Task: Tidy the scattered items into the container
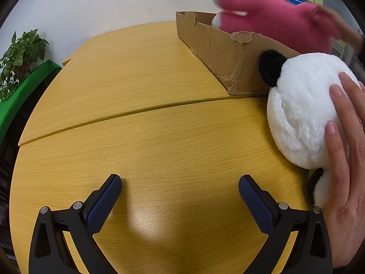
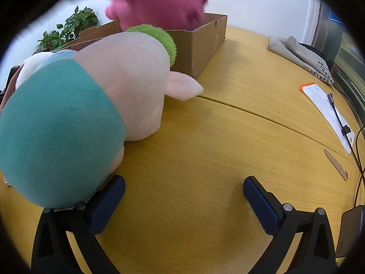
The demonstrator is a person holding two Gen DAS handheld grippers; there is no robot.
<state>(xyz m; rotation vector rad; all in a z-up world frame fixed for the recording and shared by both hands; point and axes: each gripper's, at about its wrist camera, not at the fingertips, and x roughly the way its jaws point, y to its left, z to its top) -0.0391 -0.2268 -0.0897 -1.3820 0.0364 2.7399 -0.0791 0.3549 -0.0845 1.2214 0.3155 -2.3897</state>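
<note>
Both pairs of fingers gape empty; my right gripper point(image 2: 183, 196) sits nearest the pig plush point(image 2: 95, 105), lying leftward toward the box point(image 2: 200, 45).

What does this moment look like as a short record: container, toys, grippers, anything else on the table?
container: open cardboard box on the wooden table
pink plush: blurred, above the box, apparently held by a hand
panda plush: on the table beside the box, a bare hand resting on it
pig plush: teal top, lying on the table near the box
left gripper: open, empty
right gripper: open, empty
other: white envelope, cable
</note>
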